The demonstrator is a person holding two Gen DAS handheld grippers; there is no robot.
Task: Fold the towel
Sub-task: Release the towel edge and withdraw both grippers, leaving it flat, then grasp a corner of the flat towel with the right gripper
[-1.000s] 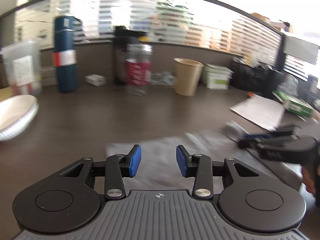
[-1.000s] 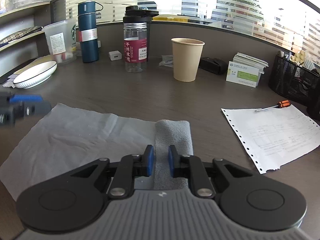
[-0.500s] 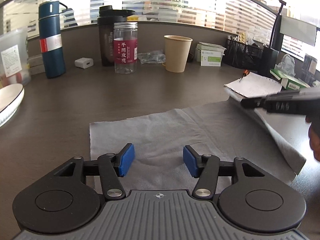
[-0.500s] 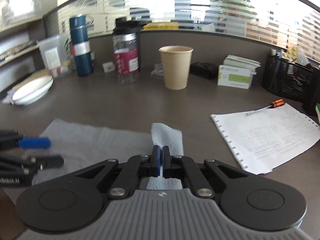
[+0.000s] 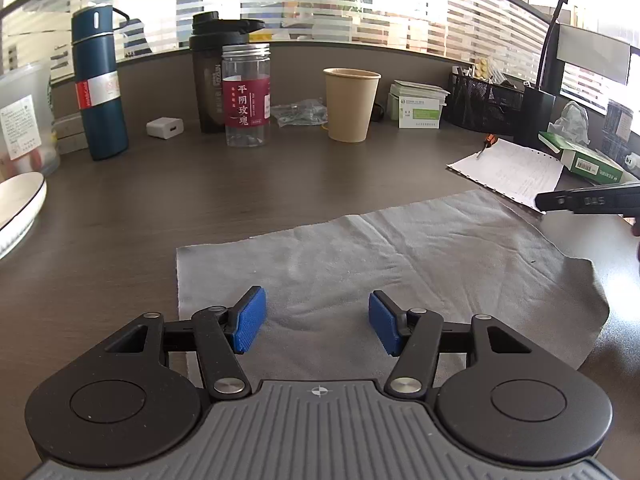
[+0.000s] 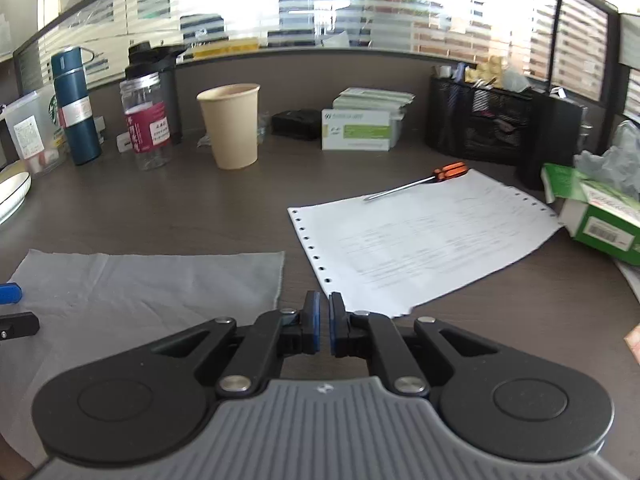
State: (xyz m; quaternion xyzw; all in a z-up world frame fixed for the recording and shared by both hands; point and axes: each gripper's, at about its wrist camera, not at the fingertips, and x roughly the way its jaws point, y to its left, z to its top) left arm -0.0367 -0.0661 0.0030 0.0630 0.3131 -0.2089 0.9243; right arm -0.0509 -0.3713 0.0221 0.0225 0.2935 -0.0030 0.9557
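Note:
A grey towel [image 5: 384, 264] lies spread flat on the dark wooden desk. My left gripper [image 5: 317, 325] is open and empty, low over the towel's near left part. In the right wrist view the towel [image 6: 132, 292] lies to the left. My right gripper [image 6: 324, 325] has its blue pads almost together with nothing between them, just past the towel's right edge, over bare desk. The right gripper also shows at the right edge of the left wrist view [image 5: 588, 199]. The left gripper's fingertips [image 6: 10, 293] show at the left edge of the right wrist view.
A printed sheet [image 6: 420, 236] with an orange-handled screwdriver [image 6: 416, 181] lies right of the towel. Behind stand a paper cup [image 5: 350, 104], a clear jar [image 5: 245, 96], a blue flask [image 5: 98, 88], a mesh organiser [image 6: 480, 120] and boxes. A white bowl [image 5: 16, 208] sits far left.
The right gripper, shut on a lifted towel fold half a second ago, now holds nothing and sits right of the towel, which lies flat. The left gripper has opened wider.

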